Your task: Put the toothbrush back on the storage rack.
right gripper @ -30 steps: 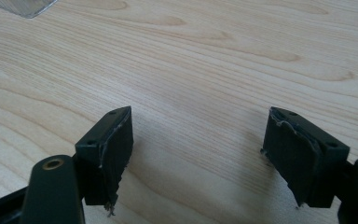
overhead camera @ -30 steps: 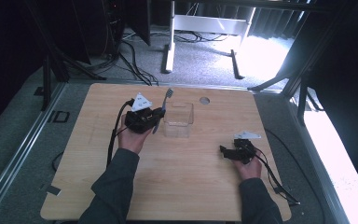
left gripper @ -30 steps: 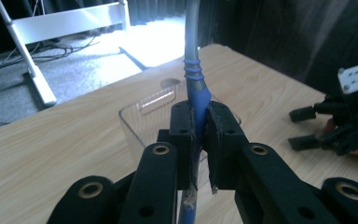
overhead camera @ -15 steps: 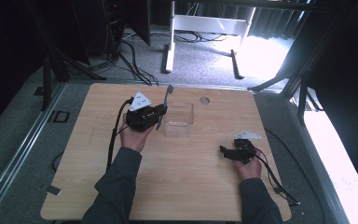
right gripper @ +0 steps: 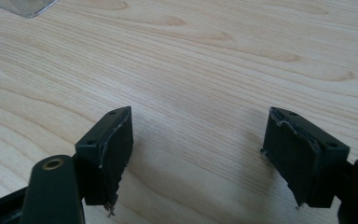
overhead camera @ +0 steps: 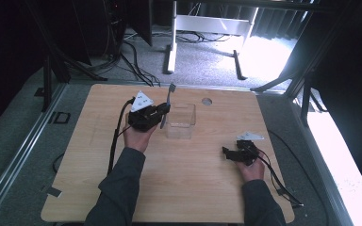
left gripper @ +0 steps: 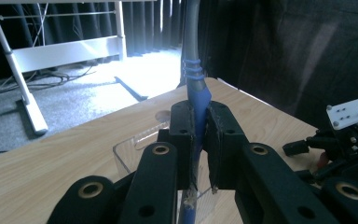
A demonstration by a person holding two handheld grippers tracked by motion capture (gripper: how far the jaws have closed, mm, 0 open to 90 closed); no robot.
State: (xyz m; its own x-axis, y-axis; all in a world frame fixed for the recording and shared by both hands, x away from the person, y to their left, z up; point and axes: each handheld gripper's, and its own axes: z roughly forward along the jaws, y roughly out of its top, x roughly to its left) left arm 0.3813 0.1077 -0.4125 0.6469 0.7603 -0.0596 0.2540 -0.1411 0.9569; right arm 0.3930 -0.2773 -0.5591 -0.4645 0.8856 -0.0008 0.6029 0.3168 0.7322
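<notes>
Wooden table (overhead camera: 179, 188), grey carpet beyond | my left gripper (overhead camera: 162, 112) clamps toothbrush (overhead camera: 168, 101) beside clear box (overhead camera: 181, 123) | right gripper (overhead camera: 228, 153) wide, low

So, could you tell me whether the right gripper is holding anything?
No, the right gripper has its jaws wide apart over bare table.

Right tongs (right gripper: 196, 158) spread wide, nothing between, low over bare wooden table (right gripper: 205, 60).
</notes>
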